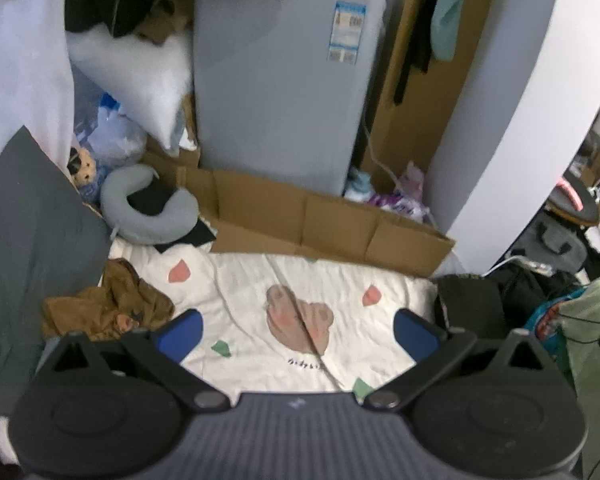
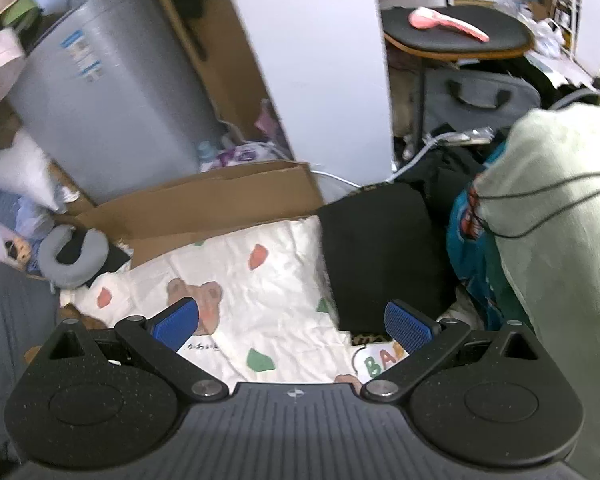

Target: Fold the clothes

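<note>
A crumpled brown garment (image 1: 112,306) lies on the left edge of the white bear-print sheet (image 1: 260,280), just ahead of my left gripper's left finger. A folded black garment (image 2: 380,264) rests on the right side of the sheet (image 2: 252,280), with a leopard-print piece and a white cloth with letters (image 2: 376,360) under its near end. My left gripper (image 1: 298,332) hovers open above the sheet with nothing between its blue pads. My right gripper (image 2: 294,324) is open too, its right pad (image 2: 408,328) over the black garment's near corner.
A flattened cardboard box (image 1: 324,220) lines the bed's far edge before a grey appliance (image 1: 284,88). A grey neck pillow (image 1: 148,204) and a grey pillow (image 1: 24,248) sit at left. Bags, cables and a pale green bundle (image 2: 560,216) crowd the right.
</note>
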### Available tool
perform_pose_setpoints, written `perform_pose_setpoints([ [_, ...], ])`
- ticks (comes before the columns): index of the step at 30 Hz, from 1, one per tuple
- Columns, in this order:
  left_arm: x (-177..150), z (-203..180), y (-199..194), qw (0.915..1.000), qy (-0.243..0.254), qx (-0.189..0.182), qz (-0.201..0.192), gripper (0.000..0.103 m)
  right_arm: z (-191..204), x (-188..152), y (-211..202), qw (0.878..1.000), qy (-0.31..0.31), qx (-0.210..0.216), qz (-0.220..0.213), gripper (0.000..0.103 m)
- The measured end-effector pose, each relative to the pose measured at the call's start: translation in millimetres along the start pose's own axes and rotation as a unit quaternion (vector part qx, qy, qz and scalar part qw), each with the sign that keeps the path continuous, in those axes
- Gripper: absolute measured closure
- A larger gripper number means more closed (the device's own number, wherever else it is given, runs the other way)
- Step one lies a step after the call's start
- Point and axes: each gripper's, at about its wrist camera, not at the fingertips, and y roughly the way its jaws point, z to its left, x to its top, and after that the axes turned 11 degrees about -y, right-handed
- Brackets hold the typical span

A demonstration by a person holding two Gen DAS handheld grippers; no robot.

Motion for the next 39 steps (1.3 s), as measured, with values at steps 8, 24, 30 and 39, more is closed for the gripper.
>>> perform_pose_setpoints([
  [8,-24,4,-30,0.9996,0.019,-0.004,-0.022,0.0,67,15,-35,0.998,-0.05,0.023,-0.012,0.001],
  [24,-99,14,-30,0.9994,-0.008,0.008,-0.033,0.0,134,-24,-30,0.992,-0.111,0.061,0.01,0.001],
  [30,-120,12,-16,0.9983,-0.019,0.039,-0.04,0.0,142,-47,-18,0.988,-0.124,0.087,0.016,0.001],
  [39,-142,10,6,0.9963,-0.04,0.067,-0.036,0.0,143,-72,4,0.989,-0.128,0.073,0.025,0.001],
])
